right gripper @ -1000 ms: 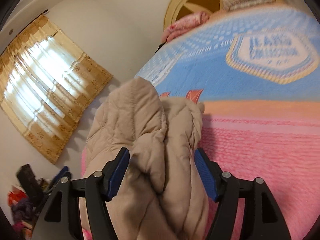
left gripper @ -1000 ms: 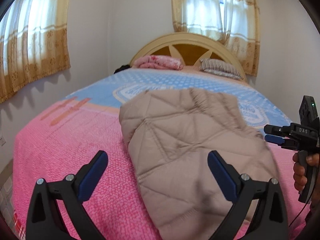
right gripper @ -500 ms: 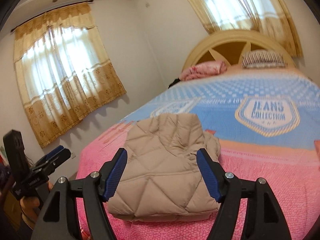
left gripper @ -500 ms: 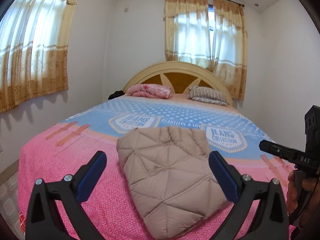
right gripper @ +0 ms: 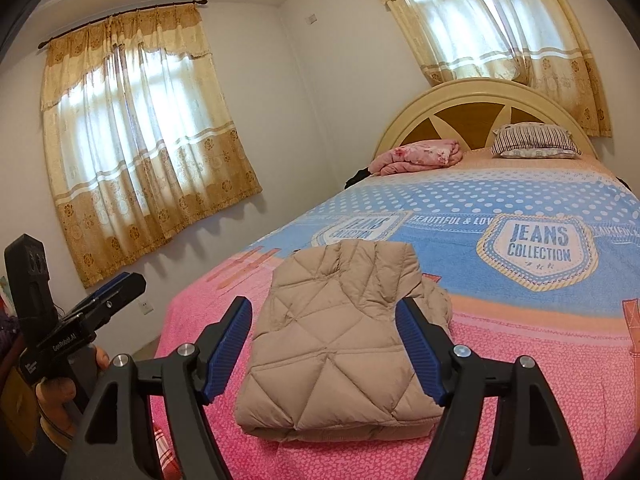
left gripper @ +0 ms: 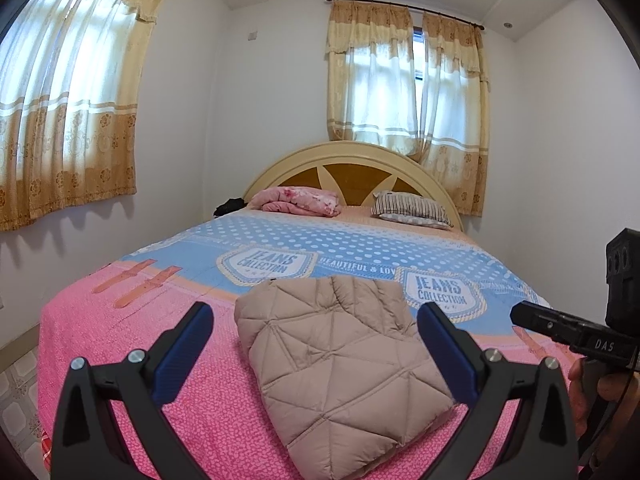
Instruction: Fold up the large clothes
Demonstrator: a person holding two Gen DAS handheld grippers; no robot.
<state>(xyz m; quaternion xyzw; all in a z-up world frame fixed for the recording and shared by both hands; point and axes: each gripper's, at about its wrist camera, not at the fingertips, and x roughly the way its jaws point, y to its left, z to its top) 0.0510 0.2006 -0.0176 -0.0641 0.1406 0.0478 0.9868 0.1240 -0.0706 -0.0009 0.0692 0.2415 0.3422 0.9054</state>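
A beige quilted jacket [left gripper: 340, 356] lies folded into a compact bundle on the pink end of the bed [left gripper: 132, 344]; it also shows in the right wrist view [right gripper: 340, 340]. My left gripper [left gripper: 316, 356] is open and empty, held back from the jacket and above it. My right gripper [right gripper: 324, 348] is open and empty, also drawn back from the jacket. The right gripper shows at the right edge of the left wrist view [left gripper: 528, 316]. The left gripper shows at the left edge of the right wrist view [right gripper: 128, 284].
The bed's blue half [left gripper: 360, 244] lies beyond the jacket. A pink blanket [left gripper: 300, 200] and a striped pillow [left gripper: 412, 210] lie by the headboard [left gripper: 352, 160]. Curtained windows [left gripper: 68, 100] are on two walls. Tiled floor [left gripper: 16, 404] is at the left.
Both grippers have drawn back and up from the jacket, which now looks smaller and lies folded on the bed. Both stay open.
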